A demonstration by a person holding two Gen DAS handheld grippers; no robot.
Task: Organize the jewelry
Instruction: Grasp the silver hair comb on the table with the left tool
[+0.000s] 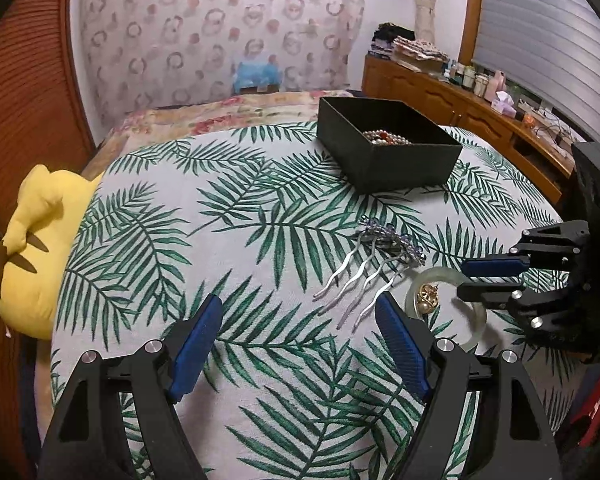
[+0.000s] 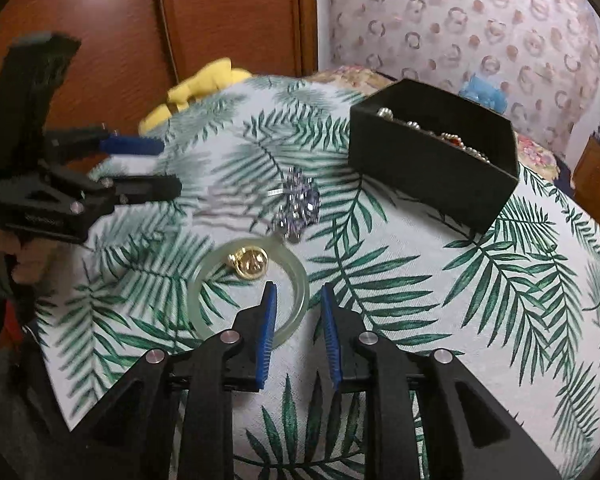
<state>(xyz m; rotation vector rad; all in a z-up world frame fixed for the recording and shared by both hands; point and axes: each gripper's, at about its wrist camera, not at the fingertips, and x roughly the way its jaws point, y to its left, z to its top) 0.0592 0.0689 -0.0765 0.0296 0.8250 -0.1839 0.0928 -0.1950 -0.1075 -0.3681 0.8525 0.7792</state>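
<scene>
The bangle, probably stiff, smooth and breakable, sits between the open right gripper fingers at its rim; the left gripper is open too.

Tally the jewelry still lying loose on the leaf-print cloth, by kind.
Hair comb: 1
Pale green bangle: 1
Gold piece inside the bangle: 1
Total: 3 loose. The beaded pieces already in the black box are not counted.
</scene>
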